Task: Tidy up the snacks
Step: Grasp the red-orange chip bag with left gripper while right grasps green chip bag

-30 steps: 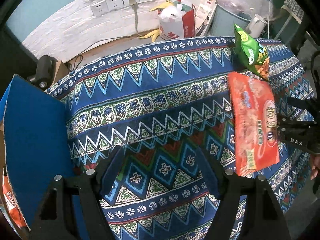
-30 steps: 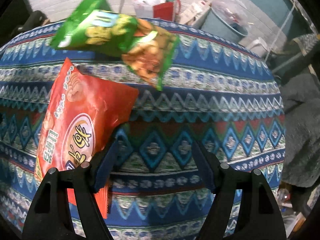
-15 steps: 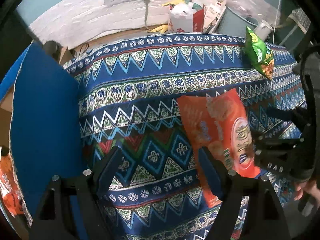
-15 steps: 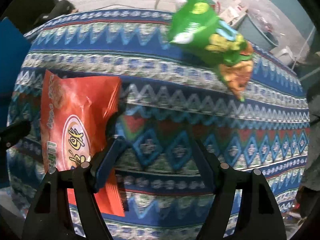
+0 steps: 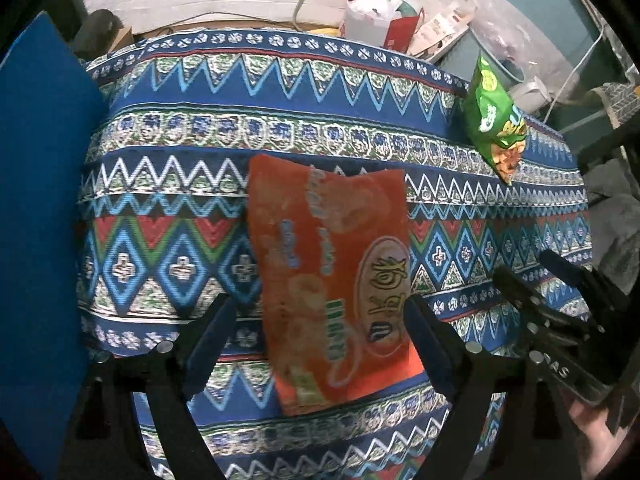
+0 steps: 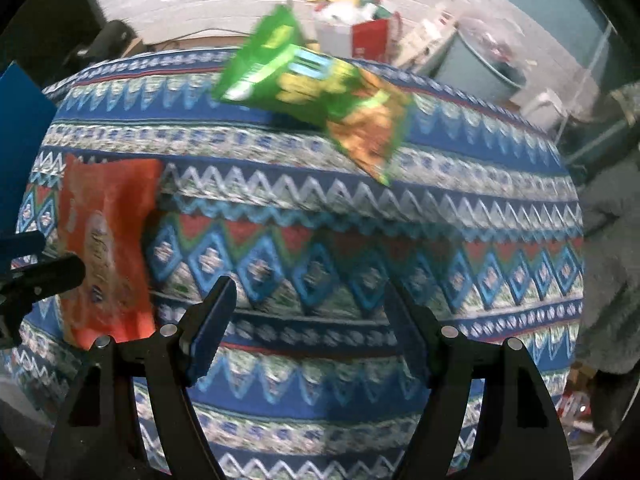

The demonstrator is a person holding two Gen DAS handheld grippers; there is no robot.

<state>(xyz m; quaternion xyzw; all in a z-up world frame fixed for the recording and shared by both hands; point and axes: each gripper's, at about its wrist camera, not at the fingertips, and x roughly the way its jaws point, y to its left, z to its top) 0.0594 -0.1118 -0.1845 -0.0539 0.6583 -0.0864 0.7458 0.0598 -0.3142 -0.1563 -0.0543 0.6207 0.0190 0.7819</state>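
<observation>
An orange-red snack bag (image 5: 336,280) lies flat on the patterned tablecloth (image 5: 200,152), between the open fingers of my left gripper (image 5: 316,332), which is empty. The bag also shows at the left in the right wrist view (image 6: 108,248). A green snack bag (image 5: 494,120) lies at the table's far right; in the right wrist view the green bag (image 6: 316,96) is ahead of my right gripper (image 6: 310,316), which is open and empty. The right gripper also shows at the right edge of the left wrist view (image 5: 560,320).
A blue box wall (image 5: 40,200) stands at the table's left side. Behind the table are a white wall with sockets, a red-and-white bag (image 5: 380,24) and clutter. Grey cloth (image 6: 612,260) lies off the table's right edge.
My left gripper swung right until the orange-red bag lies between its fingers. My right gripper let go of that bag and turned right toward the green bag.
</observation>
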